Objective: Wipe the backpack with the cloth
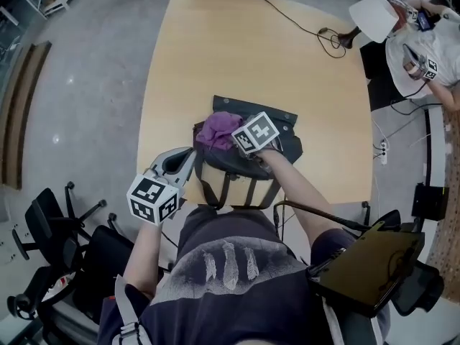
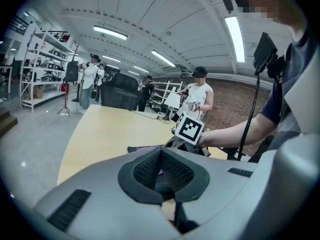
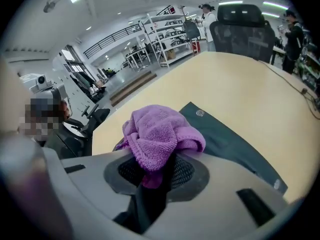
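A dark backpack lies at the near edge of the wooden table, its tan front and straps hanging over the edge. My right gripper is shut on a bunched purple cloth and holds it on the backpack's top left part. In the right gripper view the cloth spills out over the jaws of that gripper, with a dark flap of the backpack beyond it. My left gripper sits at the backpack's left side. Its pads are closed together and I see nothing between them.
Cables trail across the table's far right corner beside a white lamp shade. A person sits beyond that corner. Office chairs stand on the floor at my left. A dark device is at my right side.
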